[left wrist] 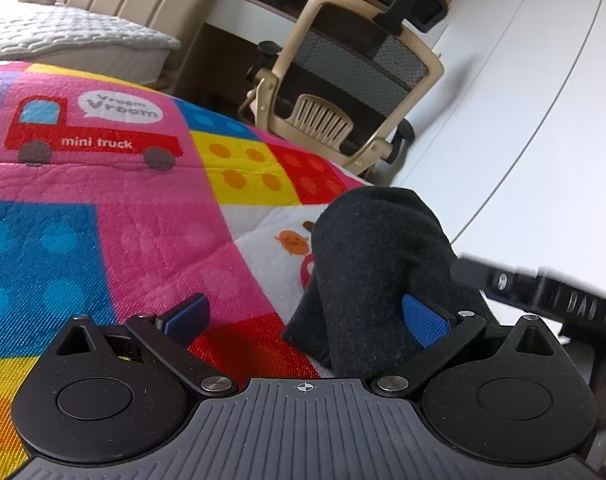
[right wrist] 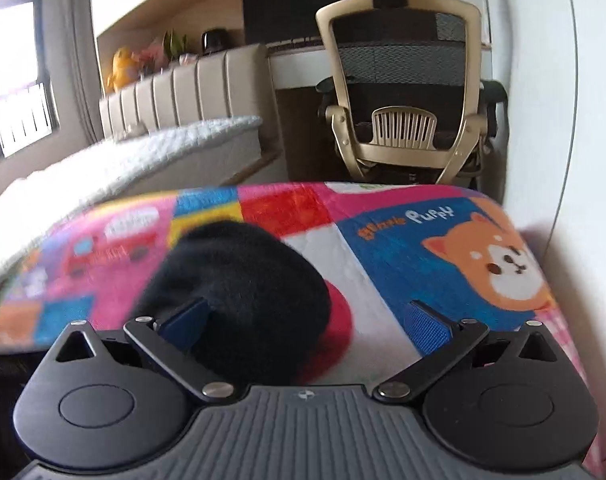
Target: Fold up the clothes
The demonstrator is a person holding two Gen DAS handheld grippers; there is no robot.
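A black fleece garment point(left wrist: 379, 272) lies bunched in a lump on the colourful quilted blanket point(left wrist: 115, 208). My left gripper point(left wrist: 305, 316) is open; the lump sits against its right blue pad point(left wrist: 425, 320), not clamped. In the right wrist view the same black garment point(right wrist: 243, 292) lies against the left blue pad point(right wrist: 185, 322) of my right gripper point(right wrist: 307, 320), which is also open, low over the blanket point(right wrist: 423, 248). The other gripper's black body point(left wrist: 543, 300) shows at the right of the left wrist view, blurred.
A beige mesh office chair point(right wrist: 403, 92) stands beyond the blanket's far edge, at a desk. A bed with a white cover point(right wrist: 143, 152) and beige headboard lies to the left. A white wall point(left wrist: 543, 100) runs along the right side.
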